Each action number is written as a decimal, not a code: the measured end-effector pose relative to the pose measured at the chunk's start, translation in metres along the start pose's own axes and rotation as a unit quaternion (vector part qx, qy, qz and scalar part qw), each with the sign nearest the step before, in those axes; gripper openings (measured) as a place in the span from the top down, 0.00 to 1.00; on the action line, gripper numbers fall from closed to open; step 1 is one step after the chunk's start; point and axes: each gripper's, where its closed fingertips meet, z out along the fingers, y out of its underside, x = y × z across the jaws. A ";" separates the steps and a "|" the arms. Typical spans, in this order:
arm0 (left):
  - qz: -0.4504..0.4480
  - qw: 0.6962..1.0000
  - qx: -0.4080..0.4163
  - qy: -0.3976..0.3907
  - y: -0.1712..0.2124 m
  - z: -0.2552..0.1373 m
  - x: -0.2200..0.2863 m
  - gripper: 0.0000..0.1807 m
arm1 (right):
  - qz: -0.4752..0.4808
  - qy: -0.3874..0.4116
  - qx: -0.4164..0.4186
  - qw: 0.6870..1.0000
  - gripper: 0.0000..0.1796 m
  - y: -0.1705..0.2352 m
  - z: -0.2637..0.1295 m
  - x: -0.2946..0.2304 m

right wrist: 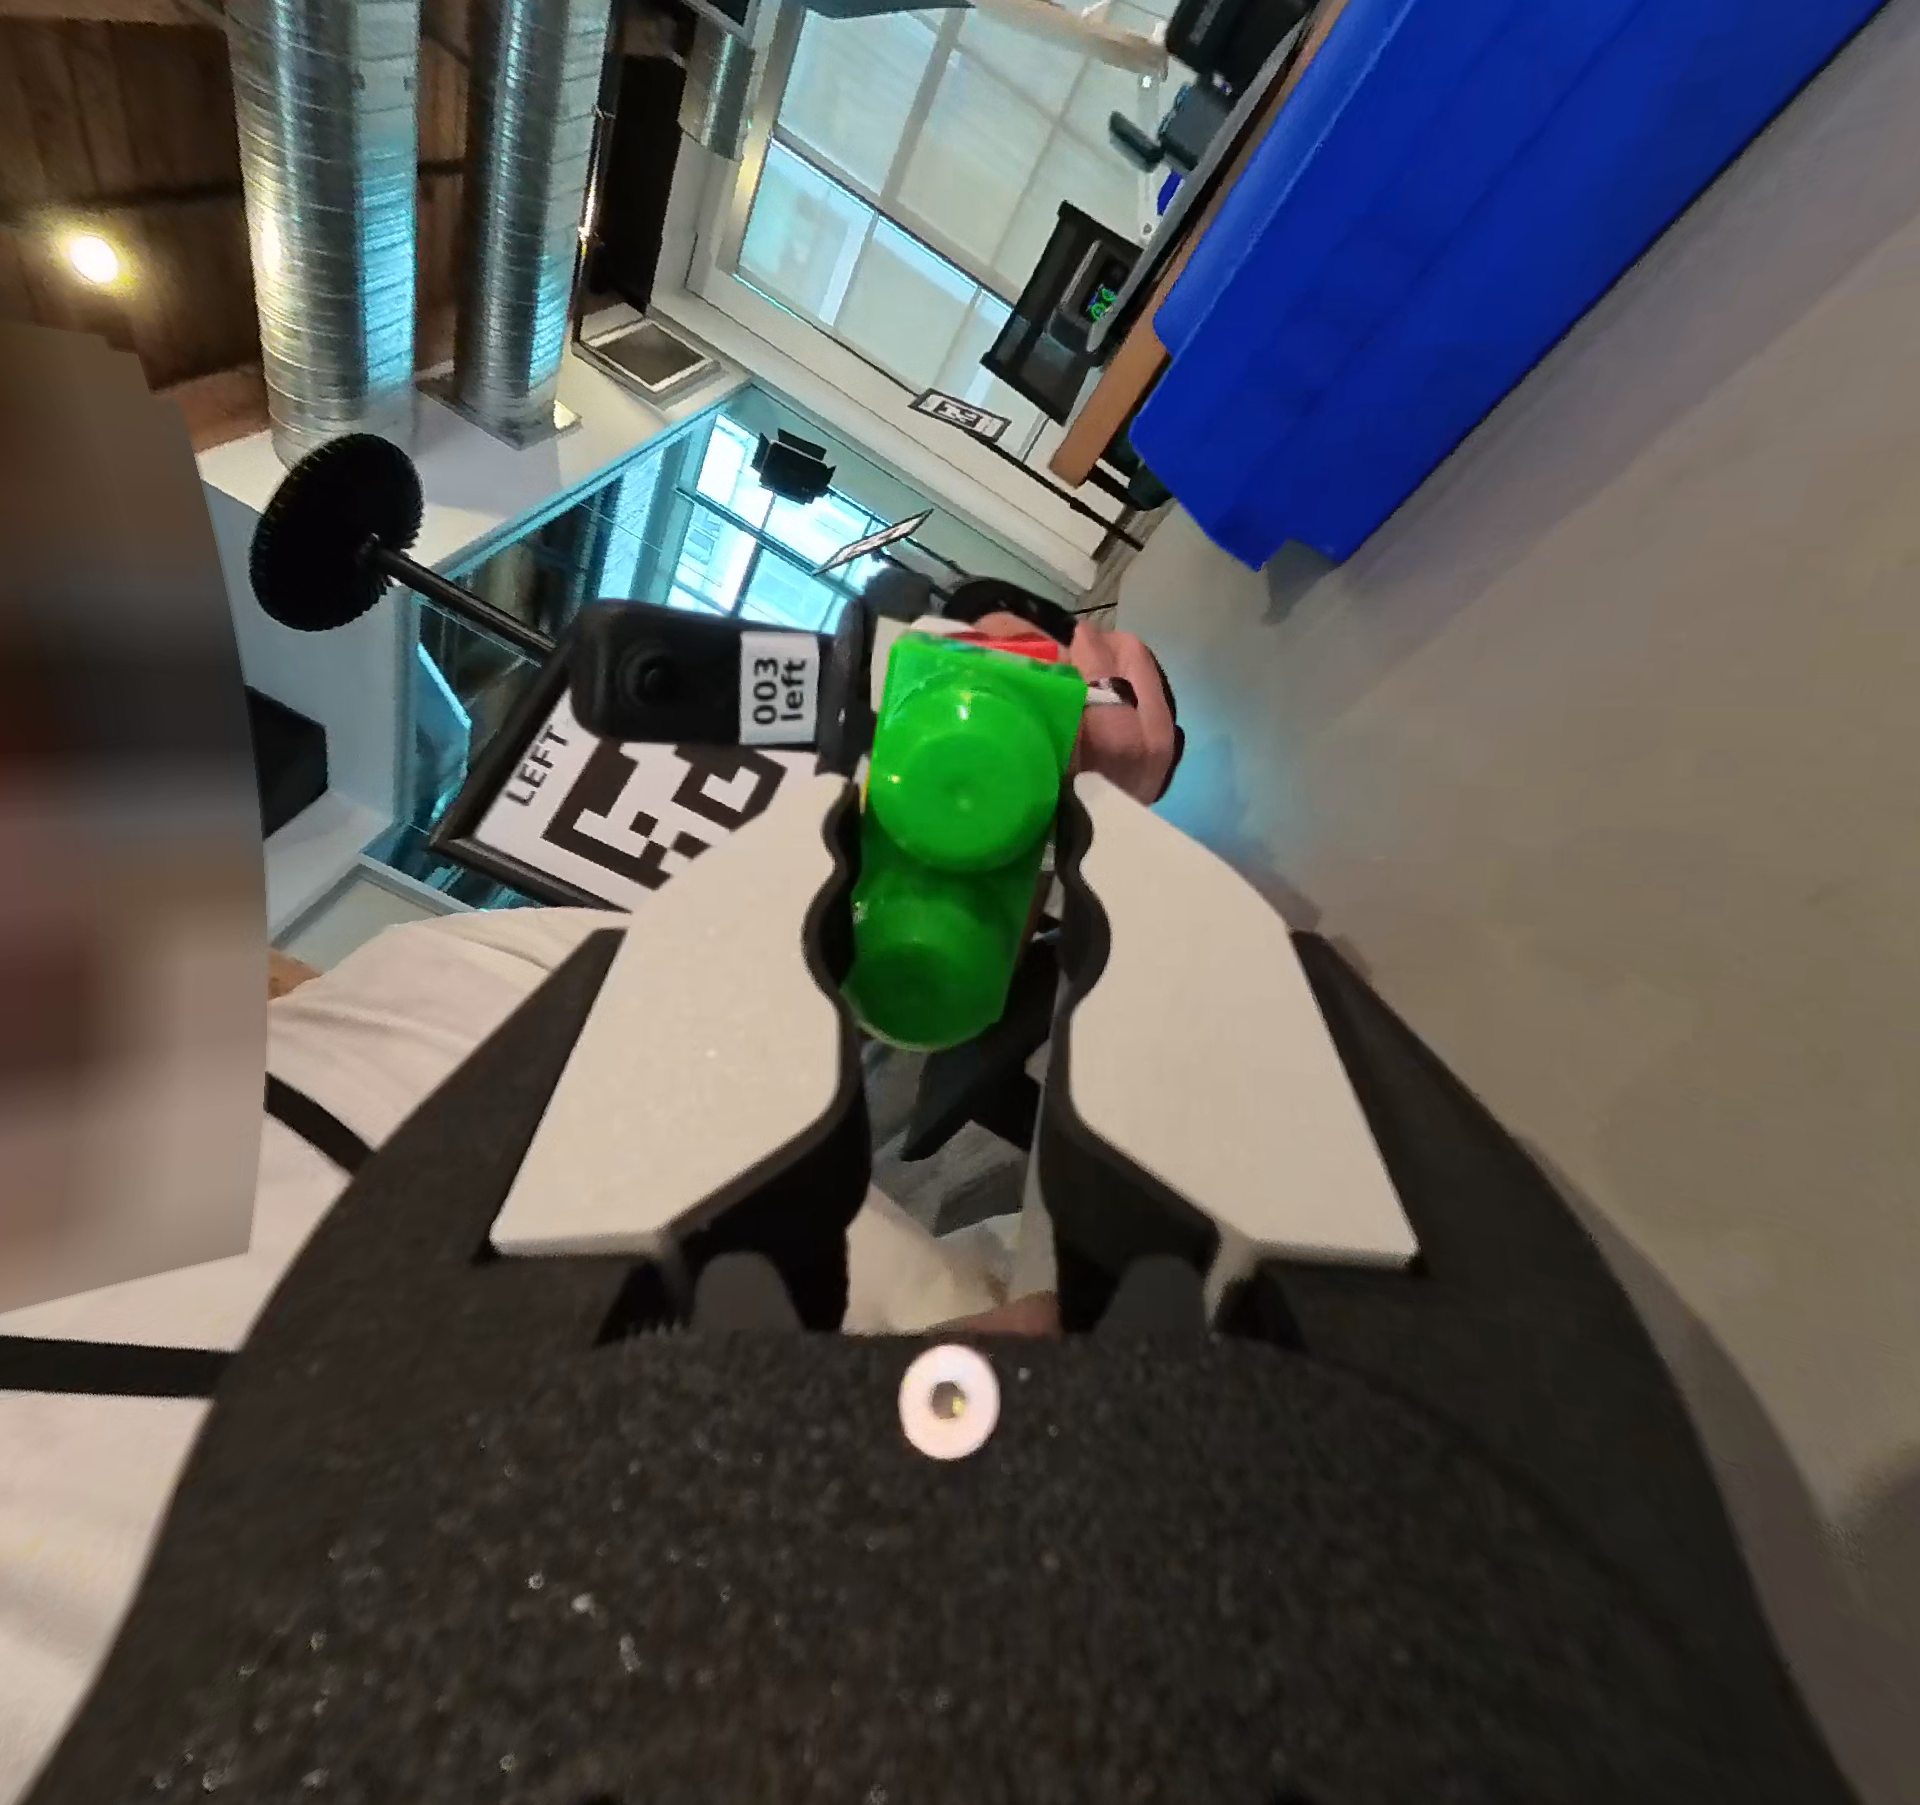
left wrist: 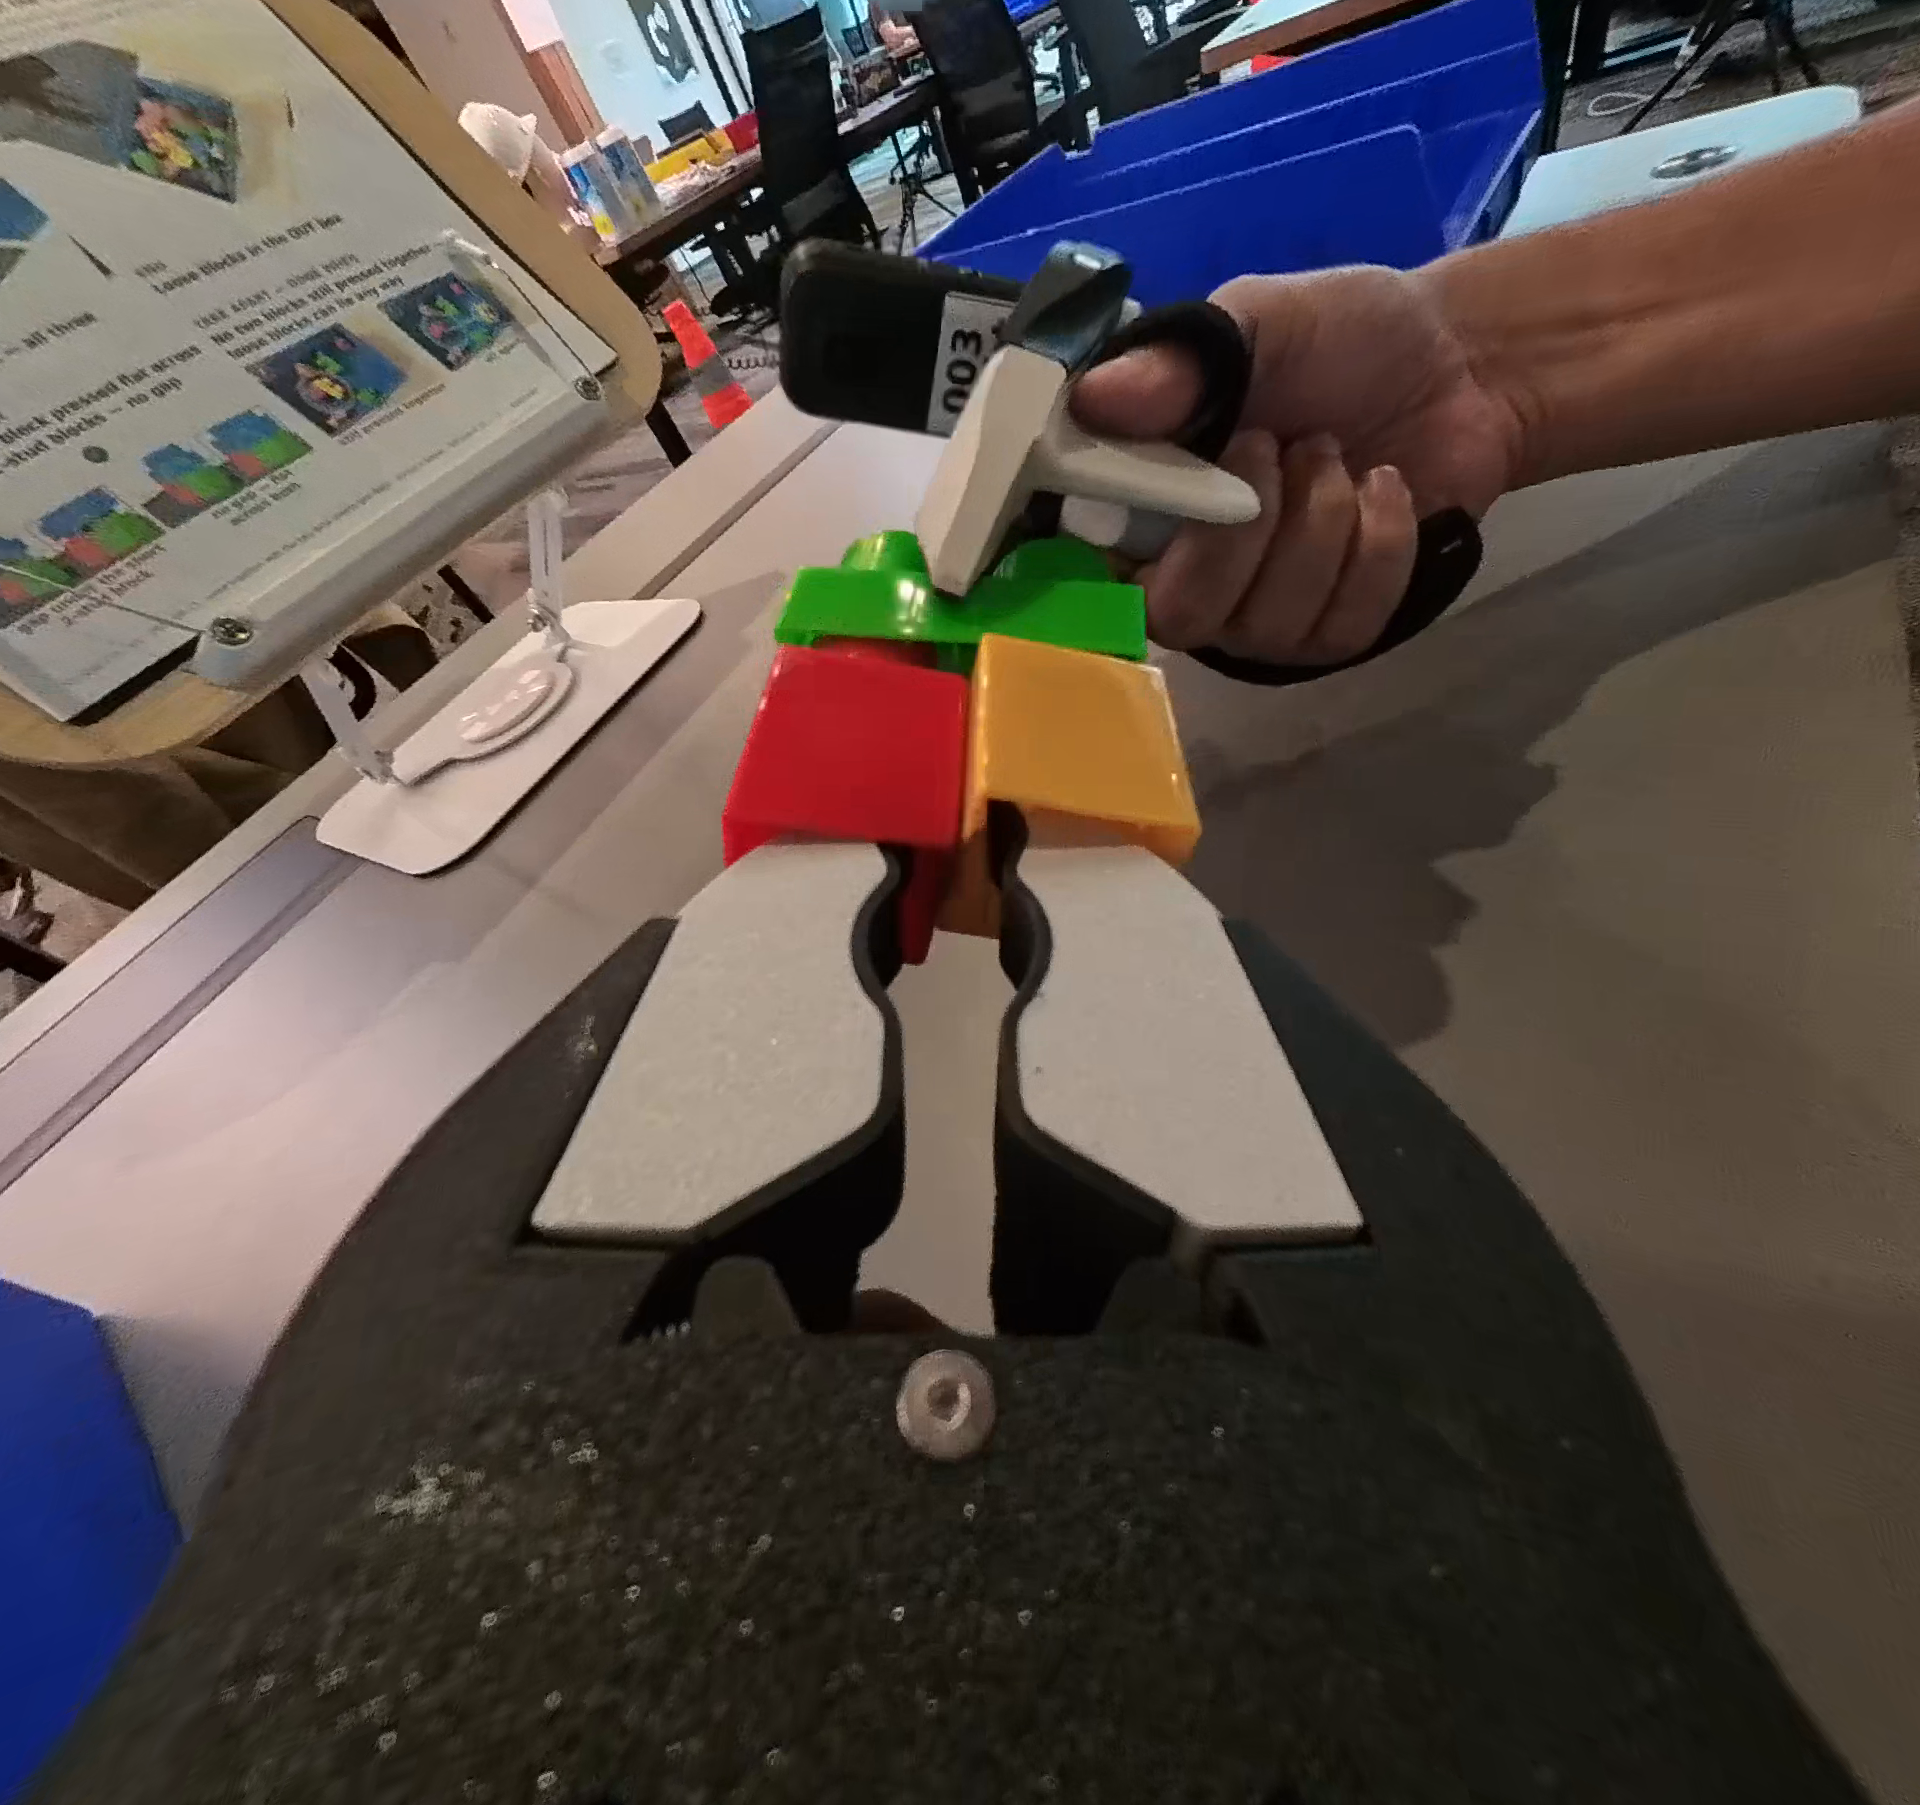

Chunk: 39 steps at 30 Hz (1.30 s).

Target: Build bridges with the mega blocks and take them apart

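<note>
Left wrist view gives us a blue bin [left wrist: 1299, 166] at the far edge of the grey table [left wrist: 1610, 924]; we cannot see what it holds. Our left gripper [left wrist: 945, 872] clamps the inner walls of a red block [left wrist: 852, 747] and an orange block [left wrist: 1081, 747], held above the table. A green block [left wrist: 956, 607] bridges both. Our right gripper [left wrist: 966, 550], gripped by a hand [left wrist: 1340, 467] reaching in from the right, pinches that green block [right wrist: 956, 841] across its studs in the right wrist view, jaws tight on it.
</note>
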 end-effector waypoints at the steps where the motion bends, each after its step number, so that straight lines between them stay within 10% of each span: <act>1: 0.001 1.000 -0.003 0.001 0.001 0.000 0.001 0.93 | -0.011 0.006 -0.004 1.000 0.80 0.001 0.000 0.000; 39: 0.001 0.999 0.000 0.053 -0.001 -0.005 0.017 0.93 | -0.032 0.070 -0.089 0.993 0.84 0.007 -0.018 -0.005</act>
